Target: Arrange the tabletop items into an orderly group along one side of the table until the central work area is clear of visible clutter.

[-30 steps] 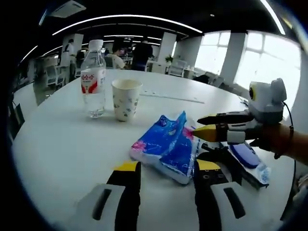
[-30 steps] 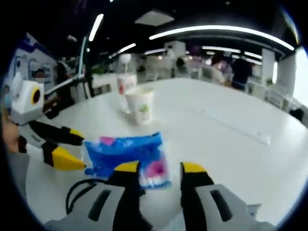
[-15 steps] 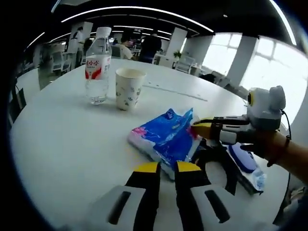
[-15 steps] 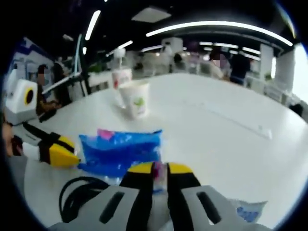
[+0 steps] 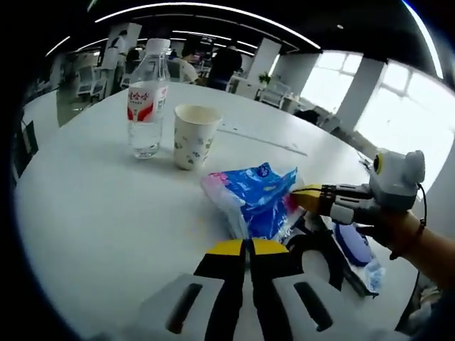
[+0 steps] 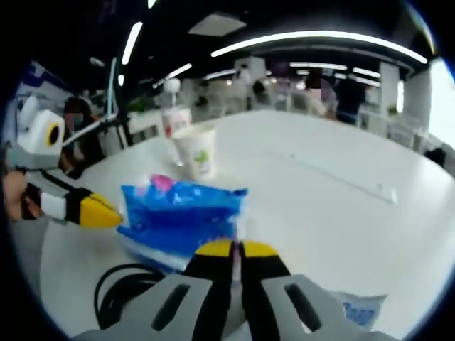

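Left gripper view | left hand-held gripper [image 5: 250, 247] closed, empty | right hand-held gripper [image 6: 235, 248] pinches tissue pack [image 6: 183, 217] | cup [image 5: 195, 136], bottle [image 5: 148, 98] behind

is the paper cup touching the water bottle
Apart. The left gripper view shows bare table between the paper cup and the water bottle.

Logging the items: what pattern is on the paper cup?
White paper cup with small scattered floral prints, clearest in left gripper view.
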### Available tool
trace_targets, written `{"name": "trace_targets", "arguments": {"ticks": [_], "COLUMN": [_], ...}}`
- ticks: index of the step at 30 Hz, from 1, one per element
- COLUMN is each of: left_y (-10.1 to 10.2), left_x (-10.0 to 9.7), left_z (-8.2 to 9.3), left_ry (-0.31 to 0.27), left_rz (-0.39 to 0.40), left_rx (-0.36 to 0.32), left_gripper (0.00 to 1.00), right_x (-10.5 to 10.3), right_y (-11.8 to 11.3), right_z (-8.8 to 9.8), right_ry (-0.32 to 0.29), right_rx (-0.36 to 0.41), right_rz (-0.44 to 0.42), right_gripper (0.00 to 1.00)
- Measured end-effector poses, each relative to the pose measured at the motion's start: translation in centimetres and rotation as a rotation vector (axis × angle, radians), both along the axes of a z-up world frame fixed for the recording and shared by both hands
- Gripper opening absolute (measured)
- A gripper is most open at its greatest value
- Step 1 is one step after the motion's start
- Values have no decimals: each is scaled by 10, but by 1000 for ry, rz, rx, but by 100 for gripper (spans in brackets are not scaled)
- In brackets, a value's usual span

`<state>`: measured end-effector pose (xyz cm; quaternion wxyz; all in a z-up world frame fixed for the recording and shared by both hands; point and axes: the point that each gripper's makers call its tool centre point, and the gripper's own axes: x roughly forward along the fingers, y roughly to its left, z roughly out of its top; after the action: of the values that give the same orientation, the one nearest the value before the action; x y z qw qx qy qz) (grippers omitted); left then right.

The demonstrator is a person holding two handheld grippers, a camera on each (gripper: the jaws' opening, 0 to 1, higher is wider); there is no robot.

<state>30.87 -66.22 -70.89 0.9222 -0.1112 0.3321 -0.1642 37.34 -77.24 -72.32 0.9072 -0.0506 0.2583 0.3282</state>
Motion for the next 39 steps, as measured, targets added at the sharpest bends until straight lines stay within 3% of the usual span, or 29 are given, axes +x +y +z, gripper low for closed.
{"name": "trace_targets", "arguments": {"ticks": [10,18,27,39], "left_y": [0,-2,-23,-54], "left_x": [3,23,39,46], "left_z": [8,25,39,47], "left_ry": [-5,-66,-88,-107], "left_rz": [-7,-37,-80,-145], "left_rx": [2,46,40,31], "left_gripper": [1,1,1,1], "right_x": [-5,1,4,2], "right_y": [-5,-14,-35,-70], "right_z": [12,29,43,49], "right_ry": [17,-19,-35,-8], "right_rx": [13,12,0,5], "right_rz": [-20,-53,-97,-165], "right_gripper": [0,0,0,0]}}
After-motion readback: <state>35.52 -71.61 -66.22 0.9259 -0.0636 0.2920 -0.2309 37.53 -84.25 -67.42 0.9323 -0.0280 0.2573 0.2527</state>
